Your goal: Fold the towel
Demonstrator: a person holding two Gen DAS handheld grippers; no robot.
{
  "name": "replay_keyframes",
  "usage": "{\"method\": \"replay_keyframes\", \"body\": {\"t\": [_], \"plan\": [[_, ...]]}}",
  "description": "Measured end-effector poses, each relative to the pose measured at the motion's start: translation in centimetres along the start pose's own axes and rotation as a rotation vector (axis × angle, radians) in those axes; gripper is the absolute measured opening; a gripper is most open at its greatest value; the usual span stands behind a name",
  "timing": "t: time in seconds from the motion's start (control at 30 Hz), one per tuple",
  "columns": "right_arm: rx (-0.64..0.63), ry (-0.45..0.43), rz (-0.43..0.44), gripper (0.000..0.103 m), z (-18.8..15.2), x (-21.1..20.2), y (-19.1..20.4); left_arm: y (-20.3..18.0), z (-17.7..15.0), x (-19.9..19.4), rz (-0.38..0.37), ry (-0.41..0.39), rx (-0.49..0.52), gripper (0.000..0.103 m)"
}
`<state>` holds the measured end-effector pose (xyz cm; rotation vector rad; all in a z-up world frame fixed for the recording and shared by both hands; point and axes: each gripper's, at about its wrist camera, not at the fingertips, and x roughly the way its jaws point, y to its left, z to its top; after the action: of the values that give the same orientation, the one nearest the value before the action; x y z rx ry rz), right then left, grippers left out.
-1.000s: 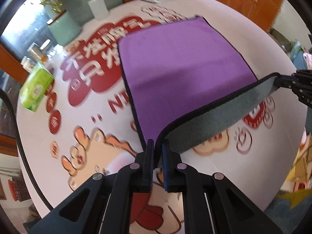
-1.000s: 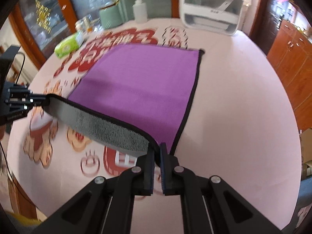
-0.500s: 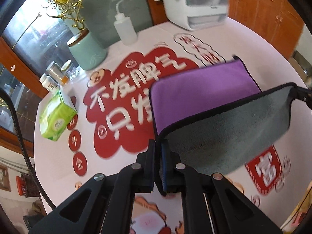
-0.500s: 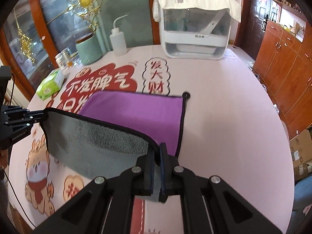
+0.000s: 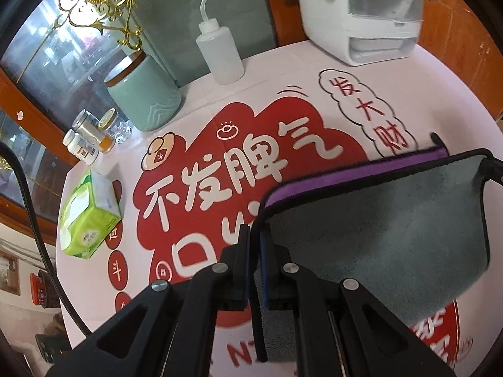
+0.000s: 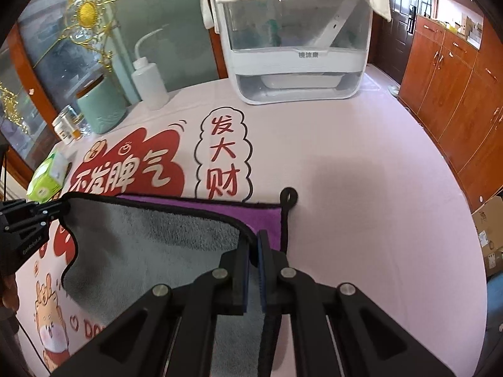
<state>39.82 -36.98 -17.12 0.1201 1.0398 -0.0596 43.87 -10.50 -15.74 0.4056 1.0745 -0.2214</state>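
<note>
The towel point(image 5: 377, 229) is purple on one face and grey on the other, with black edging. It lies on the round table point(image 6: 361, 163), folded over so the grey face is up. My left gripper point(image 5: 255, 235) is shut on one lifted corner. My right gripper point(image 6: 253, 242) is shut on the other lifted corner. The lifted edge is stretched between them, just short of the far edge, where a narrow purple strip point(image 6: 220, 212) still shows. The towel's black hanging loop point(image 6: 289, 196) lies at the far right corner. The left gripper also shows in the right wrist view point(image 6: 59, 209).
At the table's back stand a white appliance point(image 6: 298, 53) with a cloth over it, a squeeze bottle point(image 5: 220, 53), a green jar point(image 5: 146, 94) and small jars point(image 5: 88, 138). A green tissue box point(image 5: 88, 216) lies at the left. Wooden cabinets point(image 6: 456, 94) are on the right.
Both grippers have carried the towel's near edge up and forward over the purple face. The grey underside now covers nearly all of it, and the lifted edge has come close to the far edge.
</note>
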Motion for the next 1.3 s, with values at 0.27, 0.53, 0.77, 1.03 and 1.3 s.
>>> {"method": "replay_keyframes", "body": {"t": [0.27,0.53,0.77,1.03,1.3], "plan": [[0.002,0.041,-0.027,0.005,0.9,4.0,-0.1,-0.4,1.5,3.5,0.032,0.032,-0.034,0.004],[0.022,0.063,-0.032,0.005,1.1,5.8,-0.5,-1.1,2.0,5.6,0.046,0.049,-0.043,0.004],[0.027,0.057,-0.035,0.005,1.2,6.3,-0.6,-1.1,2.1,6.5,0.053,0.057,-0.063,0.004],[0.005,0.058,-0.067,0.005,1.1,7.0,0.0,-1.4,2.2,7.3,0.075,0.055,-0.068,0.004],[-0.043,0.037,-0.12,0.026,0.9,6.6,0.6,-1.9,2.2,7.4,0.089,0.053,-0.069,0.01]]}}
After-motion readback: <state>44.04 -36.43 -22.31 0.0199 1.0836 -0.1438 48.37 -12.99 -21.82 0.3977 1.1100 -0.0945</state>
